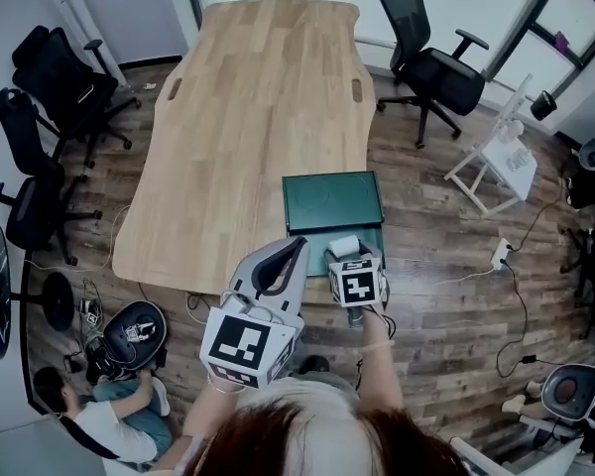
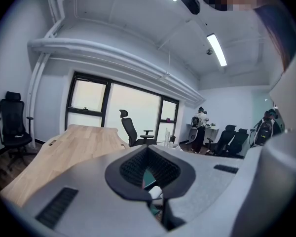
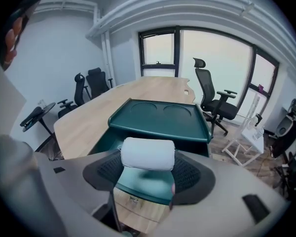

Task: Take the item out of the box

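Right gripper (image 3: 147,162) clamped on white roll (image 3: 148,152), held just above open box (image 3: 160,125), near end. Left gripper (image 2: 147,152) closed, empty, beside box. Step: lift-out. Next: carry roll clear of box rim.

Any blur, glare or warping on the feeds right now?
Head view: sharp, evenly lit, edges bowed. Right gripper view: heavy fisheye, dark corners, white roll between the jaws clear, no glare. Left gripper view: fisheye, ceiling light blown out, near jaws soft.
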A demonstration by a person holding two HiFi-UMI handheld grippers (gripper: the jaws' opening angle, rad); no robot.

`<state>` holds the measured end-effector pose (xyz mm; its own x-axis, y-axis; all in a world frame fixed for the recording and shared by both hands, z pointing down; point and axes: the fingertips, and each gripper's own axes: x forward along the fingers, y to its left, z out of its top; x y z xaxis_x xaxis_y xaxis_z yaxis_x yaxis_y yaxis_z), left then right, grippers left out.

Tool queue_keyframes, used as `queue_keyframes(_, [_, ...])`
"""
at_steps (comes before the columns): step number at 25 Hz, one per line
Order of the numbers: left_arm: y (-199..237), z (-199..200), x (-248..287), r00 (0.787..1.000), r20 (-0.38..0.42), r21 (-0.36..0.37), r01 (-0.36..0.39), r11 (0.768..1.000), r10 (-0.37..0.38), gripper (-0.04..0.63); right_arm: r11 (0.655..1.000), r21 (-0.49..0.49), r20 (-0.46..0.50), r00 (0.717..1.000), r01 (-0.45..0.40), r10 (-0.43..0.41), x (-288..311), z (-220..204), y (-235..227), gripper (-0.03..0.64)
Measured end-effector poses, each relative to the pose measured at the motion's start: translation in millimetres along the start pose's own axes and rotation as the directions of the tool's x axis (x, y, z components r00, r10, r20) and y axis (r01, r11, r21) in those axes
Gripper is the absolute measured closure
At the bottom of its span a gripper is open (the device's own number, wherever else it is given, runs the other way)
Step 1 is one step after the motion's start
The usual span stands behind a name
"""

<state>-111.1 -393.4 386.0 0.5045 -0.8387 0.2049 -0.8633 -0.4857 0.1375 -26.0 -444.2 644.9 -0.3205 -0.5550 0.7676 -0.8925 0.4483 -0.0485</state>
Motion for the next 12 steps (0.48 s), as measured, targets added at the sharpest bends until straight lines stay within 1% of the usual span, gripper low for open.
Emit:
queue_keyframes(4, [-10.4,0.6,-11.3,1.0,0.011,0.005,-0.013,1.0,0.013,0.588,1.0,0.013,0.054,0.999,-0.011,0.01,-18.5,5.3,1.6,0.302])
queue_keyframes(12, [-34.2,3.5,-36.7,0.998,0.041,0.01,-0.047,0.999,0.047,0.588,1.0,-0.008,0.138,0.99,-0.03,0.031,-56.0,8.0,8.6,0.303])
